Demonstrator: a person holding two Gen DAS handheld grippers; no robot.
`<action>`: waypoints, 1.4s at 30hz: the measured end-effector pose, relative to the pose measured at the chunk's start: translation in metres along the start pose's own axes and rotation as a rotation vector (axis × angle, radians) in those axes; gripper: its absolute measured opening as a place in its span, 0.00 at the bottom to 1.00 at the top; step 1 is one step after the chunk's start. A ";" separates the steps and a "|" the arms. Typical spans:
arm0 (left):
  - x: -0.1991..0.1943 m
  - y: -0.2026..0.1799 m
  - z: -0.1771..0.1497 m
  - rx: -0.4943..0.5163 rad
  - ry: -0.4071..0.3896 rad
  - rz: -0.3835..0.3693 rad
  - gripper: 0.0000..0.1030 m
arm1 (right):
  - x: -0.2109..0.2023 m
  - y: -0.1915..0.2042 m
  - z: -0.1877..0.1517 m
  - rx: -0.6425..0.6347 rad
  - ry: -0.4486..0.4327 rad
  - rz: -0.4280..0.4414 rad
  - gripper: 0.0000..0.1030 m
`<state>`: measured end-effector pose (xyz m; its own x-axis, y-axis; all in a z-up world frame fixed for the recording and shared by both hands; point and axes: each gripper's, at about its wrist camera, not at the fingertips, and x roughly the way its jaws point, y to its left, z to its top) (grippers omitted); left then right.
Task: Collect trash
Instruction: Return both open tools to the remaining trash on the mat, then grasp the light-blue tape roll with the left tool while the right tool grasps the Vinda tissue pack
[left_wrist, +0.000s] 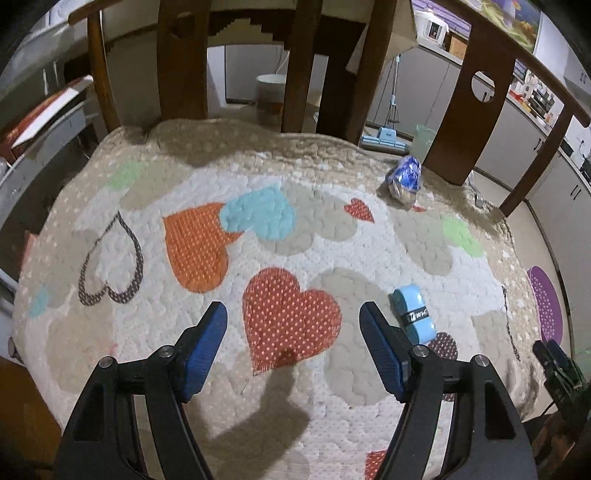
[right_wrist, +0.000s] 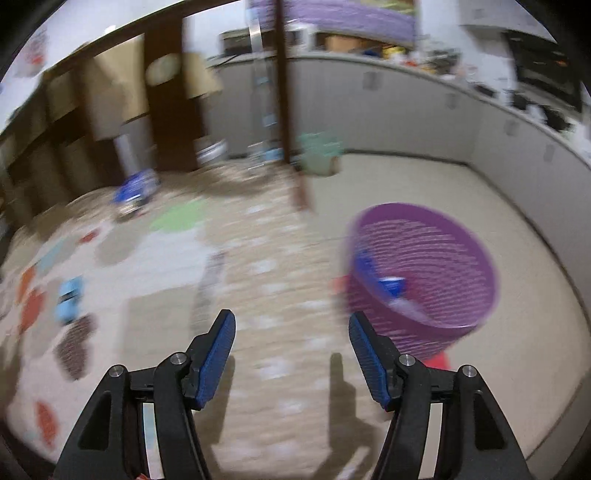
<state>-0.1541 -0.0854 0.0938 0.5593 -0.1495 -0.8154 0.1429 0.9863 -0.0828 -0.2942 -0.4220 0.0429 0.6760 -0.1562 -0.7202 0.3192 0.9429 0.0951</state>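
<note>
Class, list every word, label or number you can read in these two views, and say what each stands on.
Black band on the light blue roll: white lettering, too small to read for certain.
Blue wrapper: no legible print.
Right wrist view: blurred, nothing readable, including the purple basket.

the quilted cloth cover (left_wrist: 295, 229) is soft, puffy and matt, stitched into small bumps, with dotted fabric hearts sewn on. the chair backs (left_wrist: 476, 92) behind it are dark wood, smooth with a dull sheen. the crumpled blue wrapper (left_wrist: 404, 175) looks like glossy foil or plastic film. the light blue roll (left_wrist: 413, 312) has a smooth, slightly shiny wrap with a black band. the left gripper (left_wrist: 293, 314) has matt black plastic arms, ribbed blue pads and bare metal pins, as does the right gripper (right_wrist: 291, 325). the purple basket (right_wrist: 424, 273) is ribbed plastic with a faint gloss. the floor (right_wrist: 424, 184) is smooth and matt.
</note>
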 end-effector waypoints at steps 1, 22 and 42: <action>0.001 0.002 -0.001 -0.001 0.001 -0.001 0.71 | 0.002 0.017 0.002 -0.025 0.021 0.051 0.66; 0.045 -0.068 -0.022 0.126 0.140 -0.237 0.70 | 0.101 0.143 0.125 -0.136 0.221 0.302 0.66; 0.077 -0.074 -0.007 0.065 0.228 -0.330 0.59 | 0.223 0.156 0.199 0.046 0.378 0.281 0.36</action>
<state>-0.1272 -0.1695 0.0337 0.2801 -0.4303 -0.8581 0.3398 0.8805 -0.3306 0.0382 -0.3683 0.0335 0.4539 0.2294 -0.8610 0.1931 0.9180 0.3463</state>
